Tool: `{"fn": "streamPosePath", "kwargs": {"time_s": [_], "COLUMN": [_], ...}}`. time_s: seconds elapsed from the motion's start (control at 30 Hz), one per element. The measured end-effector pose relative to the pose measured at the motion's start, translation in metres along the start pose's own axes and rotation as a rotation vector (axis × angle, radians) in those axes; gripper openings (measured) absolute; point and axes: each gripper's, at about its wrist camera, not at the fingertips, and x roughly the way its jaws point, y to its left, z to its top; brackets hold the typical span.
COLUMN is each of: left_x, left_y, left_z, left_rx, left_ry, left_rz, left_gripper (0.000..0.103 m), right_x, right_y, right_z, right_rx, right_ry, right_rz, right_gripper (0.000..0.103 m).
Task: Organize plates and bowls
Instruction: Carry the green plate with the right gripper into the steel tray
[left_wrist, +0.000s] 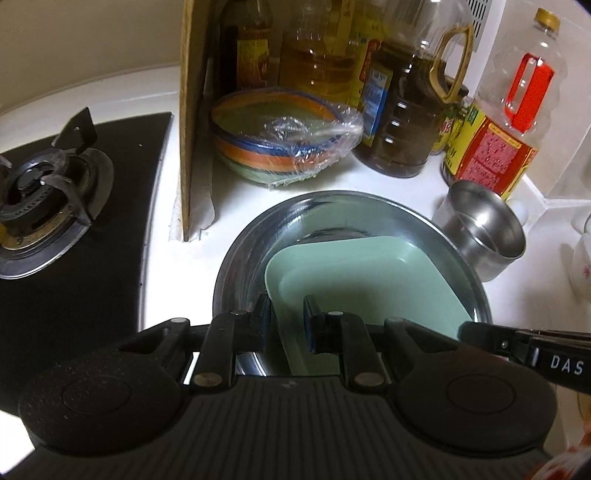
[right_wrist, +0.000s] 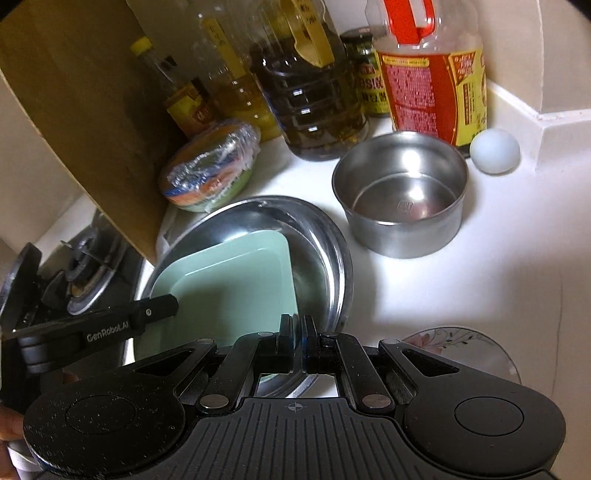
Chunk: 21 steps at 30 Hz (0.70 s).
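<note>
A pale green square plate (left_wrist: 369, 284) lies tilted inside a wide steel bowl (left_wrist: 255, 243) on the white counter. My left gripper (left_wrist: 287, 321) straddles the plate's near left rim, its fingers a little apart on either side of it. In the right wrist view the green plate (right_wrist: 225, 280) sits in the steel bowl (right_wrist: 325, 236), and my right gripper (right_wrist: 298, 332) is shut on the plate's near right edge. The left gripper's finger (right_wrist: 155, 310) reaches over the plate from the left. A small steel pot (right_wrist: 402, 192) stands right of the bowl.
A striped bowl under cling film (left_wrist: 284, 140) sits behind the steel bowl, beside a cardboard sheet (left_wrist: 194, 110). Oil and sauce bottles (left_wrist: 402, 92) line the back. A gas burner (left_wrist: 40, 192) is at left. A floral plate (right_wrist: 461, 347) and a white egg (right_wrist: 495, 149) lie at right.
</note>
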Motion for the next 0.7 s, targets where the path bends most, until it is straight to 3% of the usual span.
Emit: {"fn": "streamPosePath", "kwargs": {"time_s": [0.5, 0.7], "left_x": [0.027, 0.023], "left_y": [0.008, 0.005], "left_z": [0.006, 0.005], "left_rx": [0.024, 0.06], "left_ry": [0.064, 0.05], "left_rz": [-0.038, -0.043], "left_gripper": [0.017, 0.018], "right_x": [0.02, 0.019], "right_y": [0.005, 0.006], "right_z": [0.001, 0.0], "right_rx": [0.016, 0.015], "right_ry": [0.023, 0.012], "right_rz": [-0.065, -0.084], "right_gripper": [0.005, 0.005]}}
